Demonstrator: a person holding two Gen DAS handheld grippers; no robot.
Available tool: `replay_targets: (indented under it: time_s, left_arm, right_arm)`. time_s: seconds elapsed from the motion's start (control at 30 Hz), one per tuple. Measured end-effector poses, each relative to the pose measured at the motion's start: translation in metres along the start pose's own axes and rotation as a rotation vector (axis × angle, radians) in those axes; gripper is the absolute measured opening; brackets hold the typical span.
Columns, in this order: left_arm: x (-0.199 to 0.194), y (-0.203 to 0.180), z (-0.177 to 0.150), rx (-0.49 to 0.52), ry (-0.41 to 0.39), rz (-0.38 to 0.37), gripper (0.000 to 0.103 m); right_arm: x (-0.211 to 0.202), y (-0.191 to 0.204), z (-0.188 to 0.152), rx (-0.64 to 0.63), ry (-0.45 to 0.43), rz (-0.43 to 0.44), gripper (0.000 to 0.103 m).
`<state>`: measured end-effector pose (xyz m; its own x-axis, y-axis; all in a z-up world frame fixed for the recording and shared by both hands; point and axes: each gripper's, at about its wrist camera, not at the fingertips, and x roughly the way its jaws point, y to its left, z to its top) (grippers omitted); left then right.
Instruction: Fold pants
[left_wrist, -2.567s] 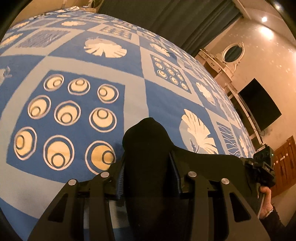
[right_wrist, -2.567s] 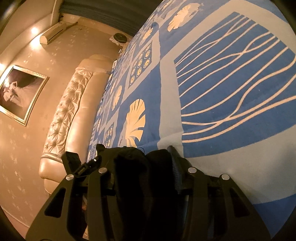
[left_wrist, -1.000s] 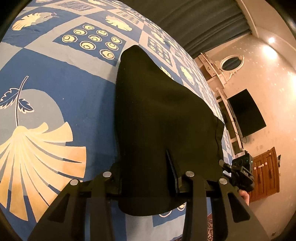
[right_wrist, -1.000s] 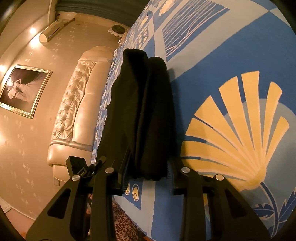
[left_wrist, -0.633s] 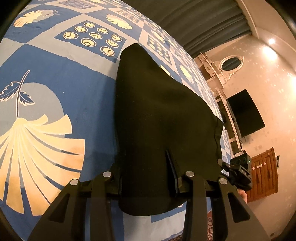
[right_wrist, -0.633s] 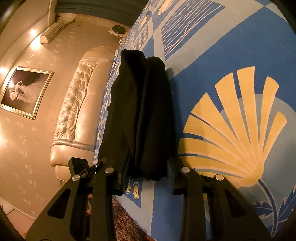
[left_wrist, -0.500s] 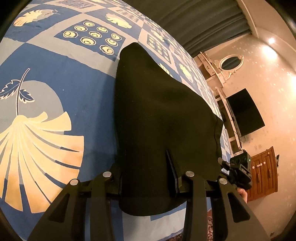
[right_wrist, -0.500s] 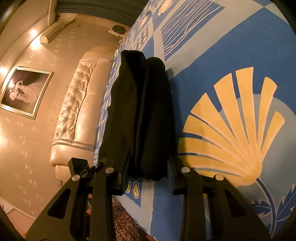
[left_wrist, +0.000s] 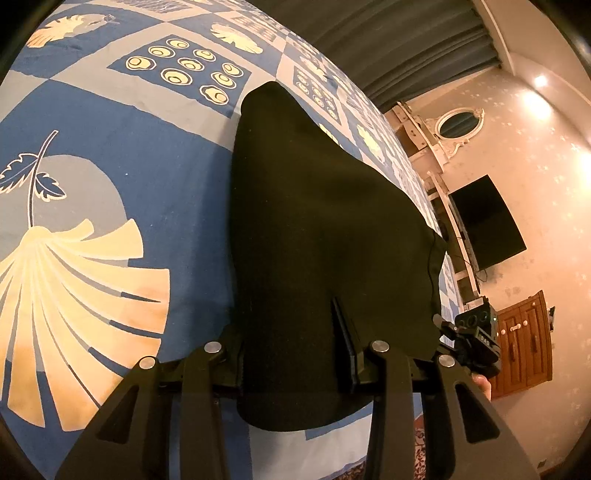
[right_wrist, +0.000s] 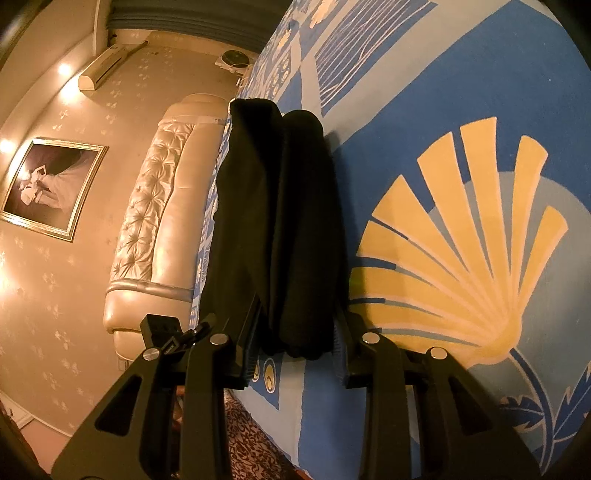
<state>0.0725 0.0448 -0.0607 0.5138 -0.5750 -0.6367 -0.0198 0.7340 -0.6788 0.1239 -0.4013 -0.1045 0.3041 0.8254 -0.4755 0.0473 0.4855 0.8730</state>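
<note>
Left wrist view: the left gripper (left_wrist: 295, 347) is clenched on the near edge of the black pants (left_wrist: 317, 229); its pads press the cloth from both sides.
Right wrist view: the right gripper (right_wrist: 295, 332) grasps the other near corner, a thick roll of several layers bunched between its fingers.
Change: a couple of seconds earlier only a small bunch of cloth showed between each pair of fingers; now the pants stretch flat from both grippers to the far side across the bedspread (left_wrist: 110, 155). Over the last second nothing shifts.
Meaning: the fold looks laid down and drawn smooth; I judge that letting go or one more fold comes next.
Where the pants lie: on the blue patterned bedspread, near its near edge, between the two grippers.
Around: padded headboard (right_wrist: 155, 221) and framed picture (right_wrist: 51, 188) to the left; a dark screen (left_wrist: 484, 225) and wooden cabinet (left_wrist: 524, 339) to the right.
In the way: nothing on the bedspread near the pants.
</note>
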Motion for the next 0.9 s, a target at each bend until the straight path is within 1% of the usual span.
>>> replay_targets:
  time_s: [0.27, 0.33, 0.53, 0.57, 0.6, 0.63, 0.67, 0.77, 0.8, 0.9]
  left_arm:
    - [0.0, 0.004, 0.0, -0.007, 0.004, -0.012, 0.041]
    - [0.0, 0.005, 0.001, -0.009, 0.006, -0.013, 0.043]
    - [0.001, 0.011, 0.0, -0.037, 0.011, -0.062, 0.058]
    - [0.001, 0.009, 0.0, -0.029, 0.014, -0.065, 0.064]
    - [0.0, 0.006, 0.0, -0.015, 0.017, -0.068, 0.072]
    - [0.0, 0.002, 0.0, 0.002, 0.019, -0.065, 0.075]
    - [-0.001, -0.002, -0.001, 0.023, 0.018, -0.045, 0.077]
    - [0.0, -0.013, -0.006, 0.091, 0.018, 0.025, 0.079]
    - [0.0, -0.017, -0.008, 0.11, 0.011, 0.047, 0.079]
    - [0.0, -0.02, -0.01, 0.117, -0.006, 0.084, 0.082]
  right_arm:
    - [0.002, 0.001, -0.003, 0.02, -0.004, 0.023, 0.032]
    - [0.003, 0.003, -0.004, 0.021, -0.004, 0.029, 0.033]
    - [0.001, 0.001, -0.009, 0.06, -0.018, 0.056, 0.038]
    - [-0.001, -0.001, -0.009, 0.066, -0.021, 0.057, 0.039]
    - [-0.002, -0.001, -0.011, 0.072, -0.025, 0.057, 0.04]
    - [-0.005, 0.0, -0.013, 0.08, -0.028, 0.059, 0.042]
    - [-0.007, -0.001, -0.014, 0.085, -0.03, 0.061, 0.044]
    - [-0.017, -0.005, -0.02, 0.107, -0.041, 0.064, 0.044]
    - [-0.023, -0.012, -0.019, 0.112, -0.045, 0.061, 0.044]
    - [-0.032, -0.016, -0.025, 0.121, -0.057, 0.052, 0.045]
